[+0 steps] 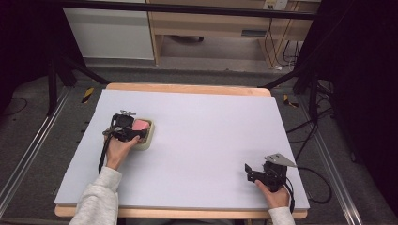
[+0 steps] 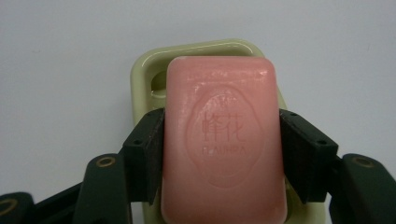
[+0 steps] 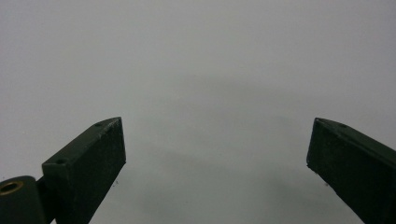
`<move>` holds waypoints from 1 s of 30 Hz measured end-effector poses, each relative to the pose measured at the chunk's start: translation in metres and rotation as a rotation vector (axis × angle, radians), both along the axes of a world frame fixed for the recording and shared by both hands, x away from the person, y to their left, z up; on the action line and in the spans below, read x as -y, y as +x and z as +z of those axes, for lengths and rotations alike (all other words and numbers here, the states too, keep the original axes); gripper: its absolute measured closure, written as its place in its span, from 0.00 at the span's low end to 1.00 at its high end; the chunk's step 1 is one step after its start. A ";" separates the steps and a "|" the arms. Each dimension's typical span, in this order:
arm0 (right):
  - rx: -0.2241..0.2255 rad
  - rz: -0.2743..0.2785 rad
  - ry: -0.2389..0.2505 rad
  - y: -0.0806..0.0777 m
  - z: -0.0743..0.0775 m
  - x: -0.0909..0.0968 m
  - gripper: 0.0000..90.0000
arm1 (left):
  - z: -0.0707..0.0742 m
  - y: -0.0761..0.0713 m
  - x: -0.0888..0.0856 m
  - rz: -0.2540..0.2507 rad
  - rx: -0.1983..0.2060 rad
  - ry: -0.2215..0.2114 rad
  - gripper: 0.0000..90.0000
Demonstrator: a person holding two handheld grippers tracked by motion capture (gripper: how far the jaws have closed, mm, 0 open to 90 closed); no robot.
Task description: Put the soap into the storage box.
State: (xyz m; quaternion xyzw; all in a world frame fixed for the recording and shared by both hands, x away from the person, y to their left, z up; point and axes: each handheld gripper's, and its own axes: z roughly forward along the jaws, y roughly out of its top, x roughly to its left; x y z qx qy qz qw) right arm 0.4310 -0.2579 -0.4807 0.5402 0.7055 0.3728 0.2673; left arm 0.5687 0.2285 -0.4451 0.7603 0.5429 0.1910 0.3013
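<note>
1. Tongs in my left hand [image 1: 133, 134] are squeezed on a pink bar of soap [image 2: 224, 140]. One black jaw presses each long side of the bar.
2. I see the soap right over a pale green soap dish [image 2: 144, 70]. I cannot tell if the bar sits down in the dish or hangs just above it.
3. From above, the dish [image 1: 149, 140] is on the left part of the table [image 1: 202, 140], close to my left hand [image 1: 119, 152].
4. The soap's long way runs straight out ahead of the left tongs, the same way the dish runs. I think that matters most: the bar is lined up with the dish, so it can go straight down or come straight up with no turning.
5. My right tongs [image 1: 251, 171] are wide apart and hold nothing. In the right gripper view I see bare table between the two jaws.
6. They are at the near right corner, well apart from the soap. So the left hand is the near one, and I guess it does the next move alone.
</note>
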 end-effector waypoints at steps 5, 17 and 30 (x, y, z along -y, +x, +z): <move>0.001 0.000 -0.002 0.000 0.000 0.000 0.05 | 0.000 0.000 0.002 -0.001 0.001 0.002 0.42; 0.002 0.002 -0.005 0.000 0.000 0.000 0.05 | -0.004 0.001 0.002 0.008 0.008 -0.004 0.41; 0.000 0.003 0.002 -0.001 0.001 0.000 0.05 | -0.003 0.000 0.002 0.008 0.032 -0.004 0.39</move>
